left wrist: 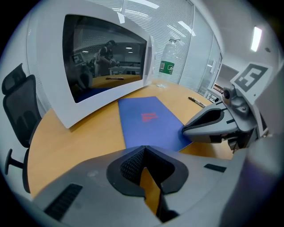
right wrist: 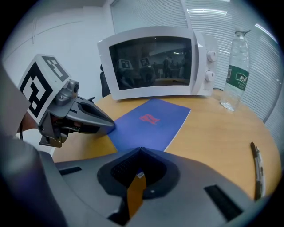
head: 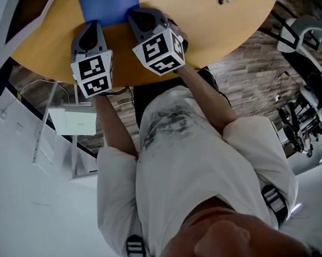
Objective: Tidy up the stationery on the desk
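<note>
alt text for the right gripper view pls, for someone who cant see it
The right gripper, shut and empty, points at the near edge of a blue folder on a round wooden table. The left gripper, at left, has its tip at the folder's near left corner. Behind stand a white microwave and a bottle; pens lie at far right.

Bright, even indoor light from ceiling strips (left wrist: 255,38); refl. on microwave door (right wrist: 153,62). Soft shadow under it on desk (left wrist: 75,142). Gripper views: fisheye bend, dark corners, close fg blurry.
</note>
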